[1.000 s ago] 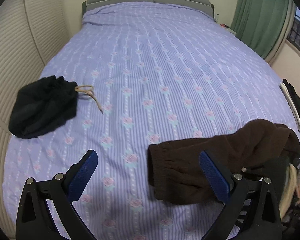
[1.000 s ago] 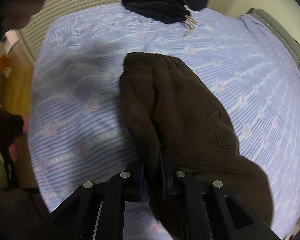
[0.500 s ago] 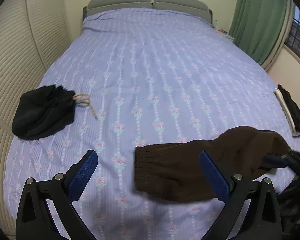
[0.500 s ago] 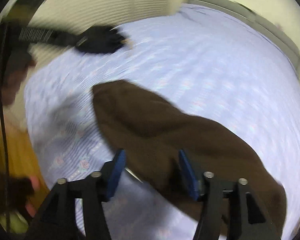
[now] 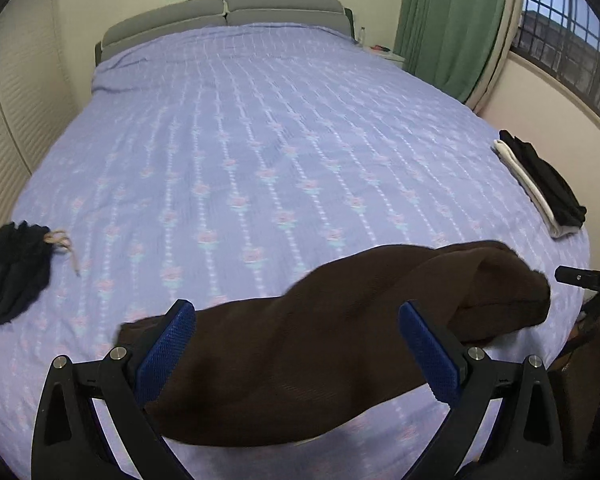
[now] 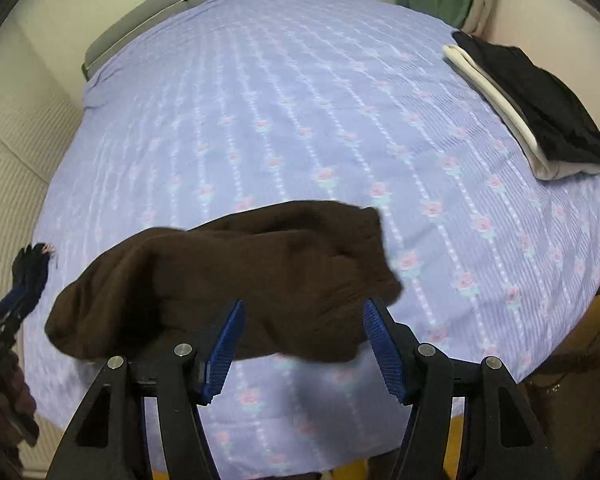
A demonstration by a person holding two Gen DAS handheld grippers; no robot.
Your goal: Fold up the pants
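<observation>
Lilac bedspread (image 5: 284, 128); brown pants (image 5: 300, 360) blurred at edges; left gripper (image 5: 300, 356), right gripper (image 6: 302, 346) fingers apart.

Right gripper (image 6: 302, 340), clamped on the brown pants (image 6: 236, 280) a second ago, now stands with jaws apart, garment released. Pants now lie bunched across the lower frame, filling the span between the left gripper (image 5: 300, 348) fingers.

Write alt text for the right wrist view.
Brown pants lie bunched on a lavender floral bedspread, just beyond the open right gripper. A folded black-and-white clothing stack sits at the bed's right edge.
</observation>
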